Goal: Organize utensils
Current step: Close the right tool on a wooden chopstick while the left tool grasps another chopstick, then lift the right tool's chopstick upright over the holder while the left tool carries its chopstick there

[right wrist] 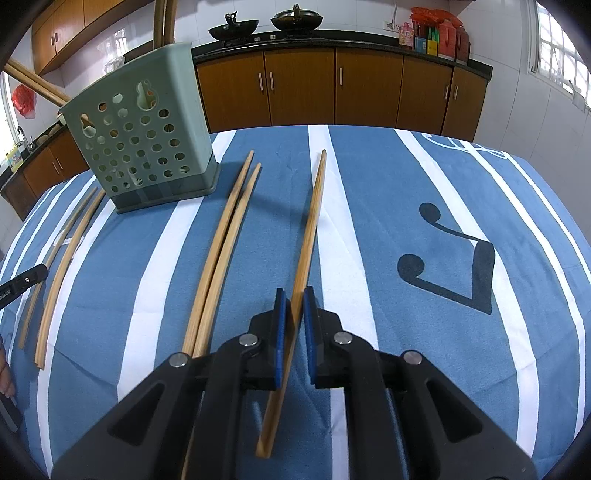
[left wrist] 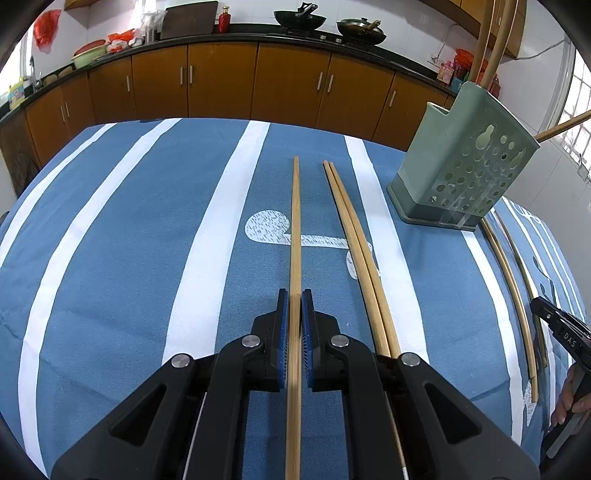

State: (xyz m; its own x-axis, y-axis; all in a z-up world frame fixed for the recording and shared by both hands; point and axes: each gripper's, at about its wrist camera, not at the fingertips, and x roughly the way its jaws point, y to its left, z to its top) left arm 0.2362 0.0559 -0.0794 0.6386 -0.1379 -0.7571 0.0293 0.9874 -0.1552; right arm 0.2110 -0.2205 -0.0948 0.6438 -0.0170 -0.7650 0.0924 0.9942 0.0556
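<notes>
My left gripper (left wrist: 294, 295) is shut on a single bamboo chopstick (left wrist: 295, 229) that runs forward over the blue striped tablecloth. A pair of chopsticks (left wrist: 354, 243) lies just to its right. The green perforated utensil holder (left wrist: 465, 162) stands at the far right with long wooden utensils (left wrist: 491, 40) sticking out of it. My right gripper (right wrist: 293, 295) is shut on another bamboo chopstick (right wrist: 314, 206), held at a slight slant. A pair of chopsticks (right wrist: 229, 225) lies to its left, before the holder (right wrist: 144, 136).
Two more curved chopsticks (right wrist: 62, 266) lie left of the holder, also seen in the left wrist view (left wrist: 517, 288). The tablecloth (right wrist: 443, 192) covers the table. Kitchen cabinets (left wrist: 221, 81) and a counter with woks (left wrist: 299, 18) stand behind.
</notes>
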